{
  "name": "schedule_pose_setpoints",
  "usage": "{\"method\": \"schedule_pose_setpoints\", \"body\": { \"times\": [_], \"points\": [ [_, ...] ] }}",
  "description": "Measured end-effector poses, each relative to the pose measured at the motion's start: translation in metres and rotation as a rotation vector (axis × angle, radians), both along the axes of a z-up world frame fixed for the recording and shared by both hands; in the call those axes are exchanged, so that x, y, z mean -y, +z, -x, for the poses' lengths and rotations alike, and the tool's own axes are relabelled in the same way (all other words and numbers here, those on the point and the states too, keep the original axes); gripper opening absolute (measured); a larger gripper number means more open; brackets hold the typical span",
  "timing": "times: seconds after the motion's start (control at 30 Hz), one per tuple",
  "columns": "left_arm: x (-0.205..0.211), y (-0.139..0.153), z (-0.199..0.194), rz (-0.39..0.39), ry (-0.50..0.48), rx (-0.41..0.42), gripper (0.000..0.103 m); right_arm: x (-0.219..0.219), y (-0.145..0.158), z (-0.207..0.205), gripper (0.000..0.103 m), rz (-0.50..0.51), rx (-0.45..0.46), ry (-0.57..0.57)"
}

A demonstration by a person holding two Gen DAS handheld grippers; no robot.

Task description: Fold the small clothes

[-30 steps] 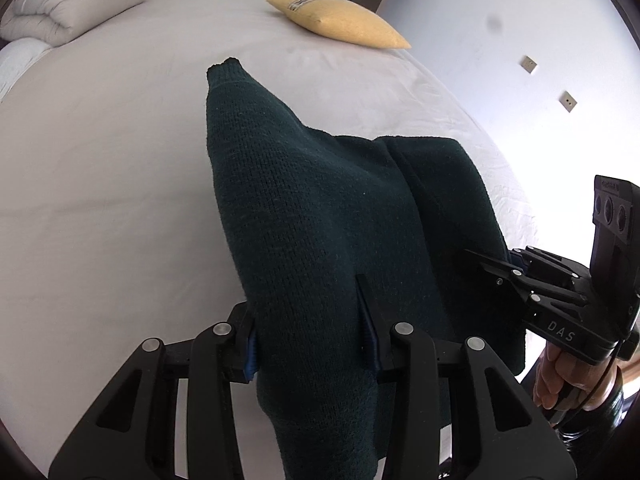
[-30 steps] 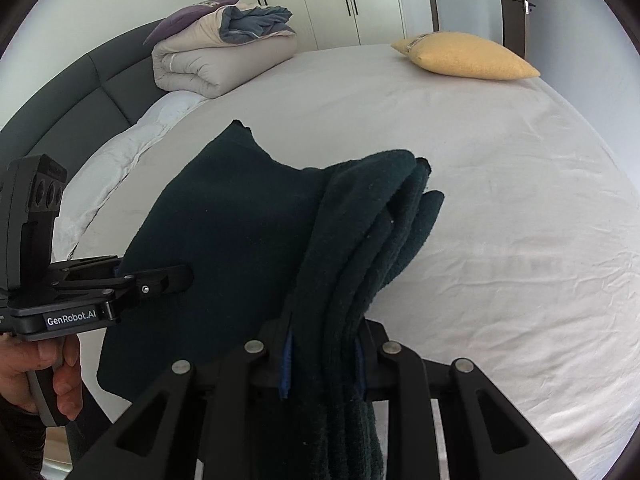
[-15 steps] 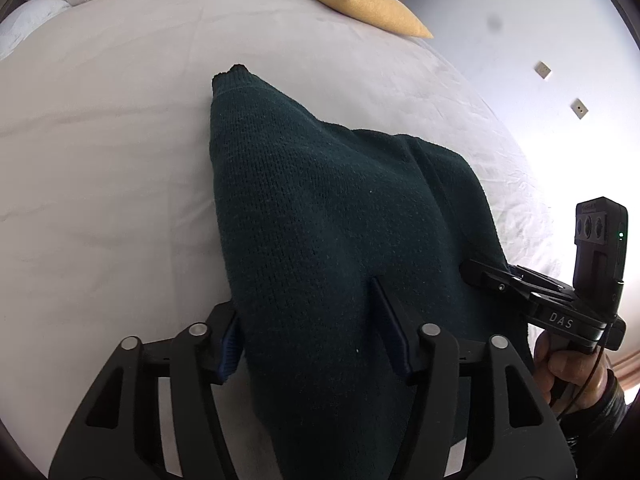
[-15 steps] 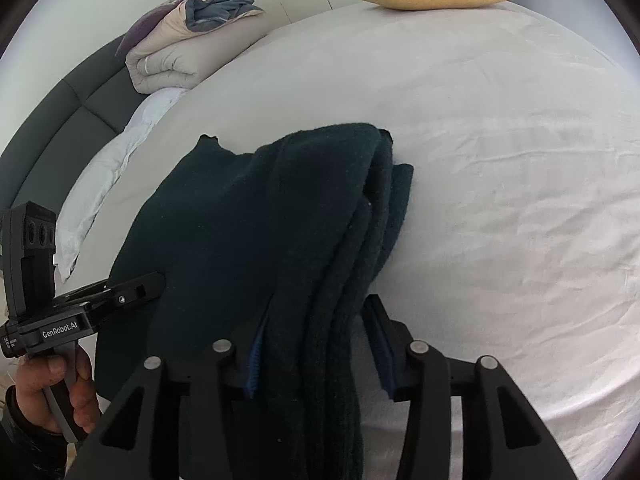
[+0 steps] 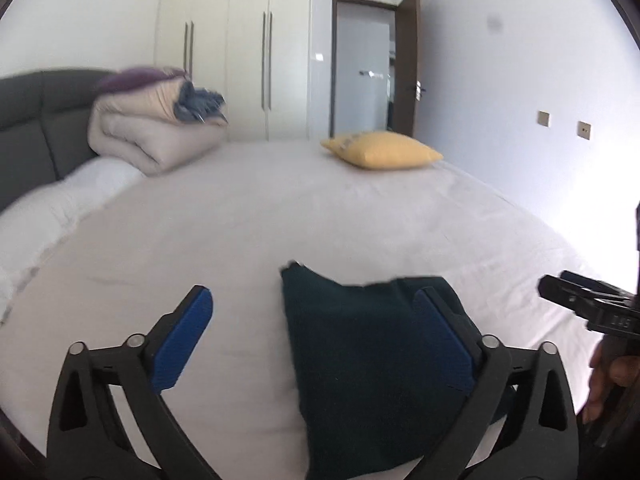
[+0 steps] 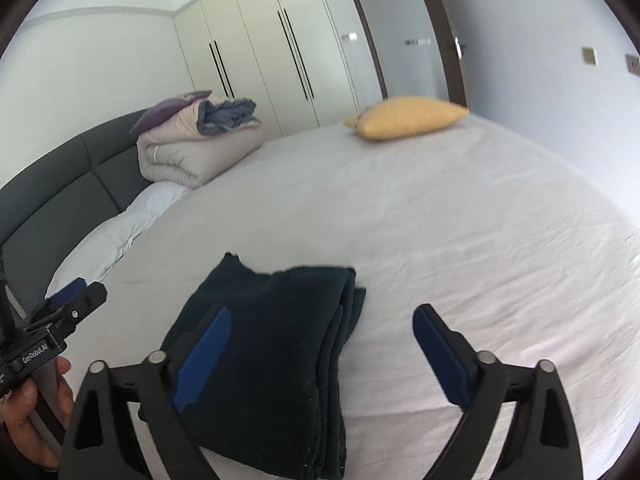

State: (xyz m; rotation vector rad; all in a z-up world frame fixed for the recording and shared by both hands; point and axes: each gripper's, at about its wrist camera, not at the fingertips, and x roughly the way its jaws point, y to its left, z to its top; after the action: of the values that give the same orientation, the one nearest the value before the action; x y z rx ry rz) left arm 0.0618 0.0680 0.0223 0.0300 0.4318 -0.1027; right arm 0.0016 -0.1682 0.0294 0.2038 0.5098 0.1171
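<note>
A white-sheeted bed (image 6: 460, 220) fills both views, with a grey headboard (image 6: 60, 184) at the left. A rolled duvet (image 6: 192, 156) lies far left and a yellow pillow (image 6: 408, 116) far right. The dark green folded sweater (image 6: 280, 344) lies flat at the bed's near edge. The left tongs (image 5: 316, 336) and right tongs (image 6: 324, 344) are opening wide, pads touching nothing.
</note>
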Motion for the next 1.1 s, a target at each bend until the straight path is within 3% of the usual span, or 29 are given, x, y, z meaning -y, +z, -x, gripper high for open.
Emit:
{"method": "schedule_pose_setpoints", "body": {
  "times": [0.13, 0.2, 0.33, 0.5, 0.6, 0.73, 1.1],
  "points": [
    [0.006, 0.037, 0.038, -0.082, 0.131, 0.140, 0.103, 0.006, 0.037, 0.036, 0.103, 0.031, 0.157, -0.045],
    [0.003, 0.051, 0.053, -0.077, 0.182, 0.118, 0.103, 0.005, 0.051, 0.049, 0.103, 0.064, 0.205, -0.066],
    [-0.002, 0.067, 0.069, -0.046, 0.178, 0.112, 0.103, 0.002, 0.080, 0.075, 0.103, 0.101, 0.279, -0.070],
    [0.004, 0.071, 0.092, -0.036, 0.159, 0.029, 0.103, -0.004, 0.081, 0.083, 0.103, 0.109, 0.186, -0.039],
    [0.013, 0.053, 0.092, -0.059, 0.139, -0.036, 0.103, -0.010, 0.062, 0.074, 0.103, 0.108, 0.071, -0.047],
    [0.014, 0.016, 0.066, -0.017, 0.126, -0.148, 0.103, -0.015, 0.038, 0.067, 0.103, 0.107, -0.028, -0.064],
    [0.008, -0.022, 0.045, 0.001, 0.135, -0.253, 0.103, -0.029, 0.019, 0.081, 0.103, 0.152, -0.086, -0.091]
  ]
}}
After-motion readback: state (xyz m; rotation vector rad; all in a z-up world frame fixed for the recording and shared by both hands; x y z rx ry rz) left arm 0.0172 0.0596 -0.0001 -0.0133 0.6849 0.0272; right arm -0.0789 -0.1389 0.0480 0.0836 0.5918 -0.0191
